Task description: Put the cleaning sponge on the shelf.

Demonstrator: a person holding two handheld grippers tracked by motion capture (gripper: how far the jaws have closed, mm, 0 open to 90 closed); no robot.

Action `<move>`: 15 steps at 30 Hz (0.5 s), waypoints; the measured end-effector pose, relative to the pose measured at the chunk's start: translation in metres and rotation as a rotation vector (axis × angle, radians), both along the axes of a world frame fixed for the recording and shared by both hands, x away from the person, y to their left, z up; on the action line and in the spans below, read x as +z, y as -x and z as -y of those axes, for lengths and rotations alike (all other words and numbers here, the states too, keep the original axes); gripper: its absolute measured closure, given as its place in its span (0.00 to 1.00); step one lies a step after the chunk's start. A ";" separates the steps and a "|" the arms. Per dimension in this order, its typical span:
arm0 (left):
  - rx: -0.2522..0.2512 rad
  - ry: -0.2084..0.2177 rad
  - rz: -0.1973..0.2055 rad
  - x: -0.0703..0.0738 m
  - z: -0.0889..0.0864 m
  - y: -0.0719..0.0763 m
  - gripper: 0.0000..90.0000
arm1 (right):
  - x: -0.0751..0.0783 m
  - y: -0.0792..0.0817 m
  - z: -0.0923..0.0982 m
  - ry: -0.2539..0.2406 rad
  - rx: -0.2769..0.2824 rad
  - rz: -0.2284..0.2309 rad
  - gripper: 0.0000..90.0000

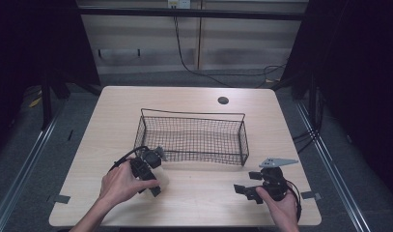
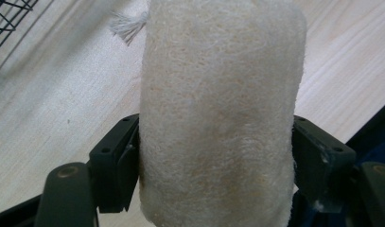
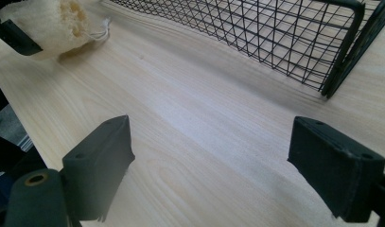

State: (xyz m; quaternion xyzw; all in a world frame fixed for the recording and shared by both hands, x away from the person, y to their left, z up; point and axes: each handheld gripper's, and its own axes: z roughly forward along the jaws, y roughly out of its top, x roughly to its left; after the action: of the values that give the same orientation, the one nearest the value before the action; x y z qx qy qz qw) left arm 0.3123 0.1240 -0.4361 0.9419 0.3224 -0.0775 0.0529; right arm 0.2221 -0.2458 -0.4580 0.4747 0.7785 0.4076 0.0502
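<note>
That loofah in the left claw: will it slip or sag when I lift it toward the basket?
The loofah looks coarse and fibrous, so it probably won't slip. The left claw presses both sides with little visible denting, suggesting it's fairly stiff. Its porous end hints it's light; once released it may roll.

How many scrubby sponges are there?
1. The loofah sponge is squeezed between the left tongs' jaws, just above the table near the wire basket. The right tongs are empty, and the basket looks empty too.

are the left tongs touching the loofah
Touching. In the left gripper view, both black jaws of the left tongs press against the sides of the loofah, no gap either side.
</note>
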 end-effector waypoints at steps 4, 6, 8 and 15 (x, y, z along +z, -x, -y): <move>0.000 0.020 0.006 0.006 -0.002 0.000 0.29 | 0.000 0.000 0.000 0.000 -0.002 -0.001 0.15; -0.005 0.017 0.004 0.007 -0.001 0.001 0.29 | 0.000 0.000 0.000 0.000 -0.003 -0.002 0.15; -0.013 0.024 0.009 0.009 -0.002 0.002 0.29 | 0.000 0.000 0.000 0.000 -0.003 -0.002 0.15; -0.026 0.049 0.011 0.022 -0.003 0.005 0.29 | 0.000 0.000 0.000 -0.001 -0.003 -0.001 0.15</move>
State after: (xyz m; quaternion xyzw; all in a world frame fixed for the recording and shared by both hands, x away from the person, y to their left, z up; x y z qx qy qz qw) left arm 0.3071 0.1269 -0.4145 0.9449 0.3079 -0.0808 0.0767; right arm 0.2219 -0.2458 -0.4579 0.4761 0.7776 0.4076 0.0502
